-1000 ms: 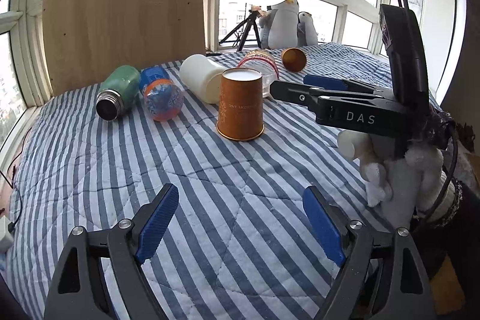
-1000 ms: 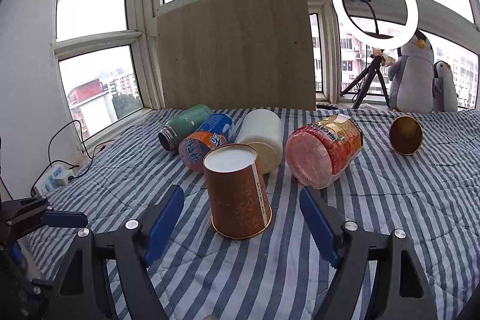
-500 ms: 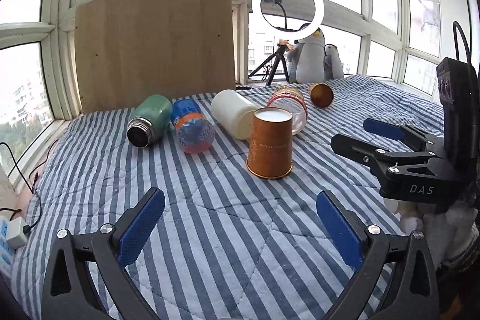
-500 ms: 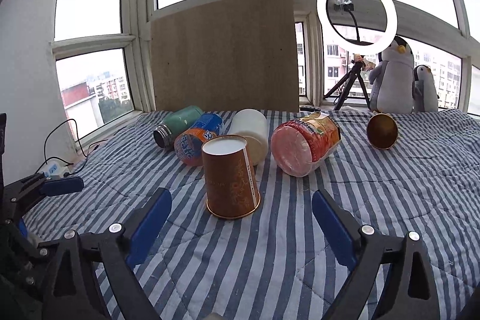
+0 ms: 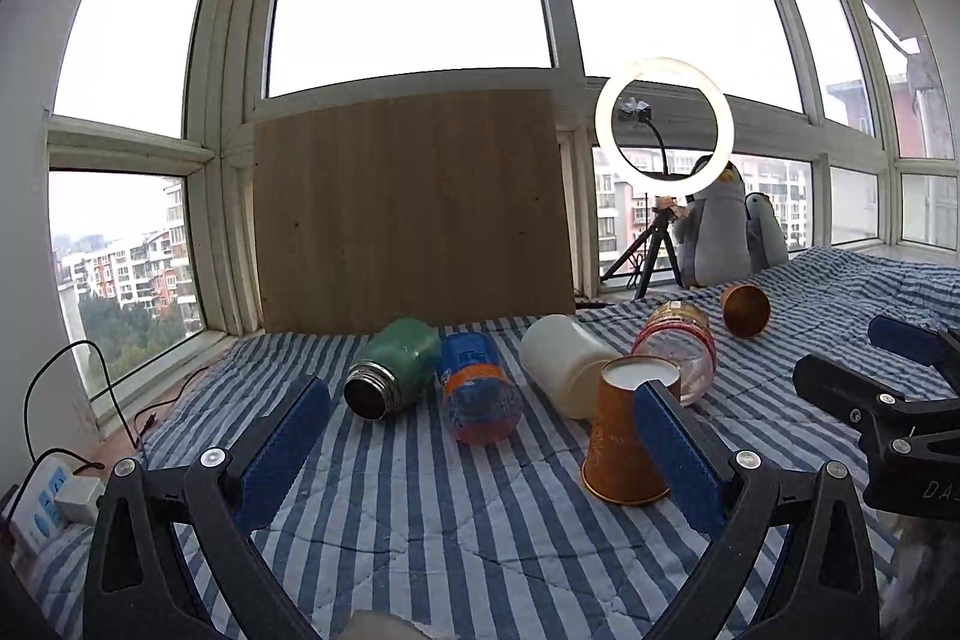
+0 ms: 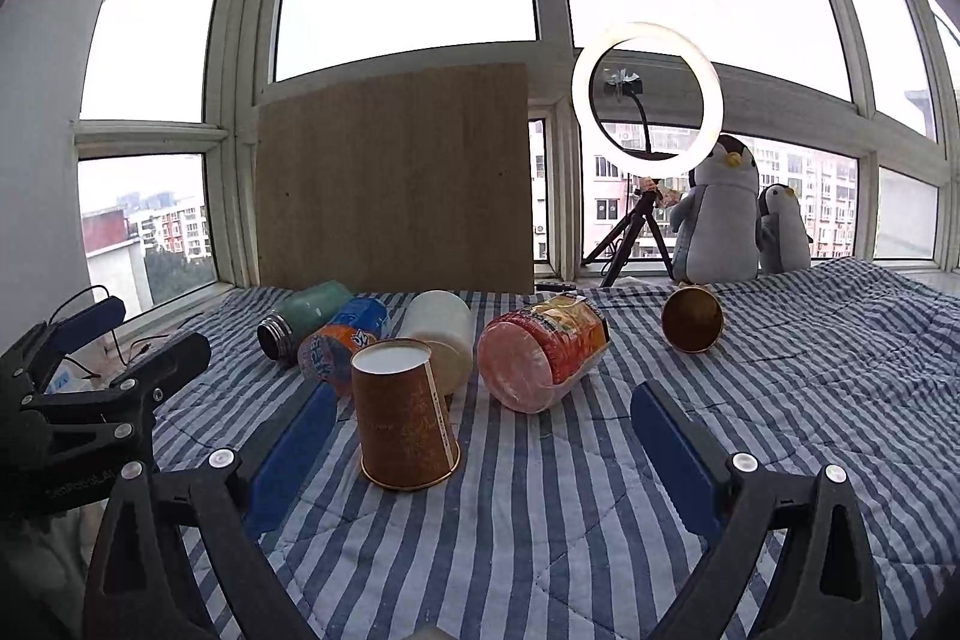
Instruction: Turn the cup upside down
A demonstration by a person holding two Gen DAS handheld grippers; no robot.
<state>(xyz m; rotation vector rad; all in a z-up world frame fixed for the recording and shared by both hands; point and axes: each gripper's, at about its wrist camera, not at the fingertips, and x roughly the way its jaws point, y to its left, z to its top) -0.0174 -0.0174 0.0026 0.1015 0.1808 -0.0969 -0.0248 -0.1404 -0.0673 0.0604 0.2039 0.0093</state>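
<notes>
Both grippers have drawn back and tilted up since a second ago, so the window fills more of each view and the orange paper cup [image 6: 405, 415] sits lower and farther off. That cup, the task's thing, stands mouth-down on the striped quilt [image 6: 600, 490], its white base facing up; judged from this, the flip looks done and the retreat reads as a release.

Taking the cup as landmark: far to its left, the left gripper [image 5: 480, 451] has its blue pads spread wide with nothing between them; in its own view the right-hand pad overlaps the cup only by line of sight. Behind and left of the cup lie a green flask [image 6: 303, 316] and a Fanta bottle [image 6: 339, 343], both on their sides. Just behind the cup lies a white tumbler [image 6: 441, 337]. Behind and right lies an instant-noodle cup [image 6: 543, 358], and farther right a second, smaller paper cup [image 6: 693, 321] on its side. The right gripper [image 6: 480, 451] hangs in front of the cup, jaws wide and empty, well apart from it.
</notes>
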